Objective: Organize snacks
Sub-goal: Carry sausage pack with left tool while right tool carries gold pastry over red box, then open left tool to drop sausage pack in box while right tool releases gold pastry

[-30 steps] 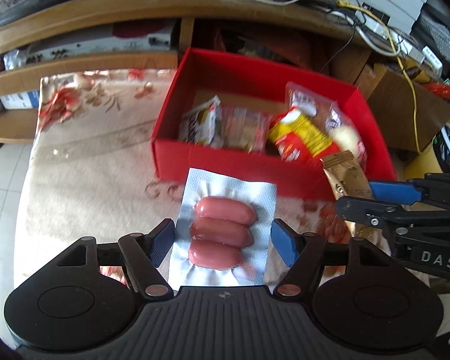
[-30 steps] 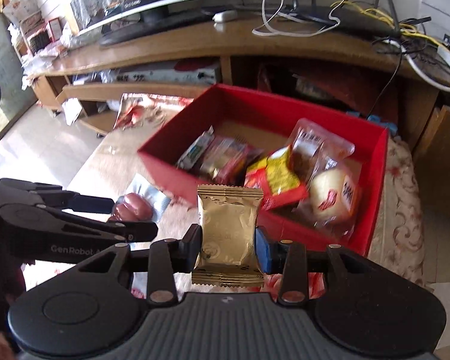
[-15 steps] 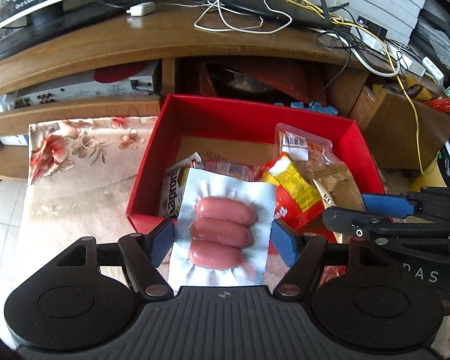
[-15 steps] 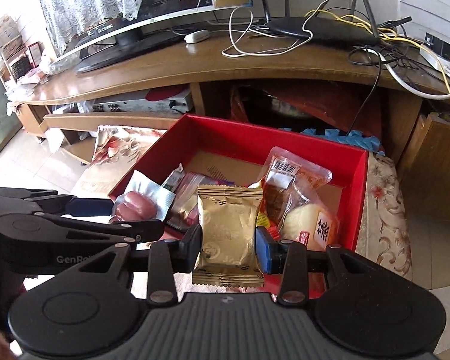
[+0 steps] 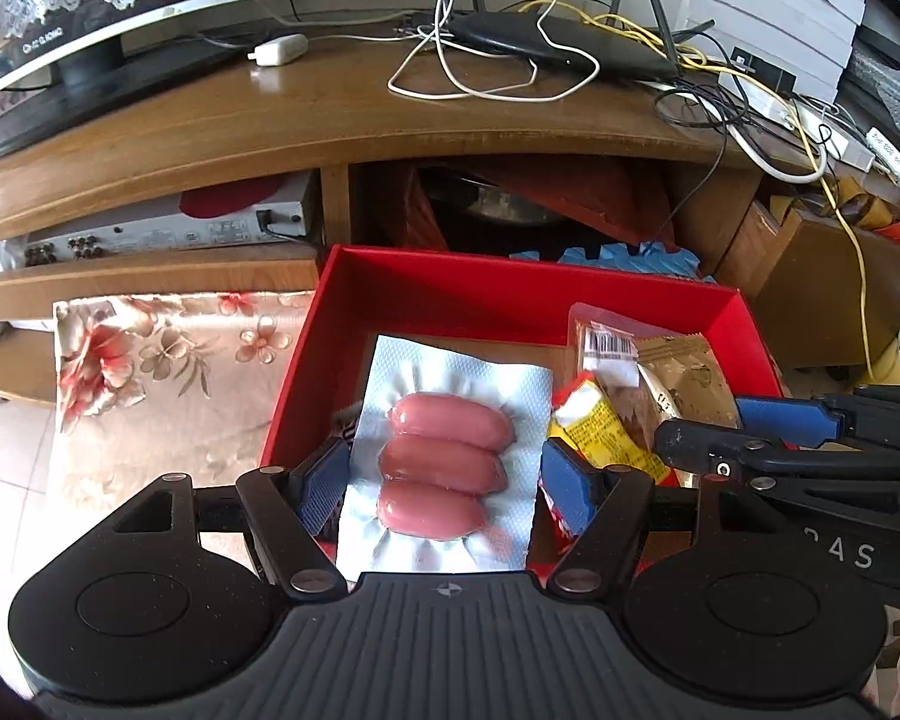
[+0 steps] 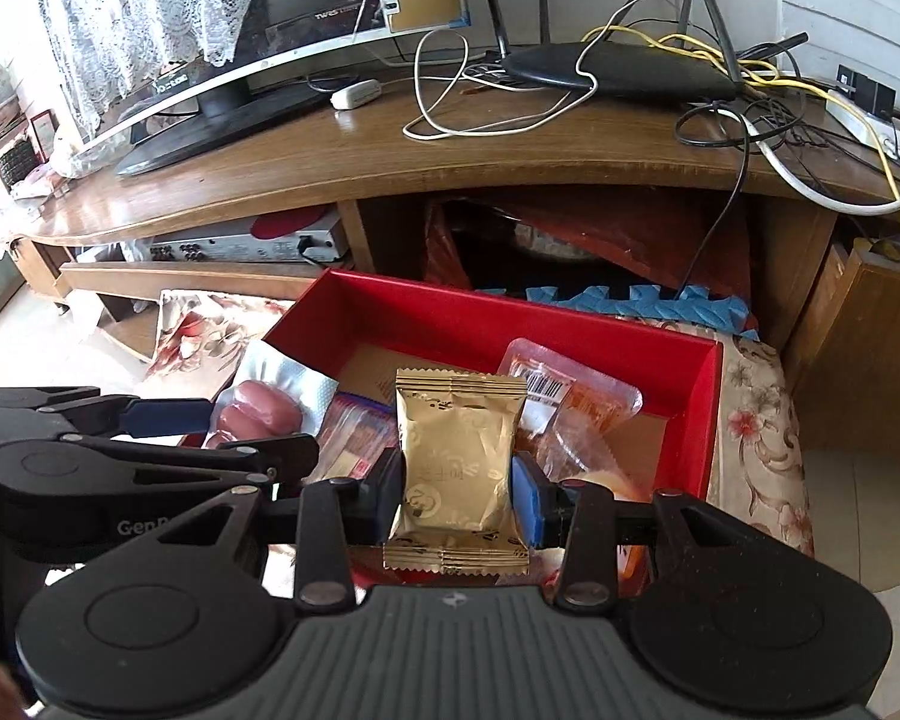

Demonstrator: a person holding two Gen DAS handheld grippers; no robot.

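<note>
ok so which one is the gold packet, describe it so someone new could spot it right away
Find the red box in front of the wooden tv stand. Just above its near side, the right tool grips the gold packet upright by its sides. It is the only shiny gold, crimp-edged packet; the left tool holds a sausage pack.

- A curved wooden TV stand [image 6: 390,150] fills the view from nine to three o'clock.
- A monitor [image 6: 222,54] stands at eleven o'clock under a lace curtain [image 6: 120,18].
- A router [image 6: 618,69] and tangled cables [image 6: 810,138] lie at one o'clock.
- Pale floor tiles [image 5: 6,450] show at nine o'clock.
</note>
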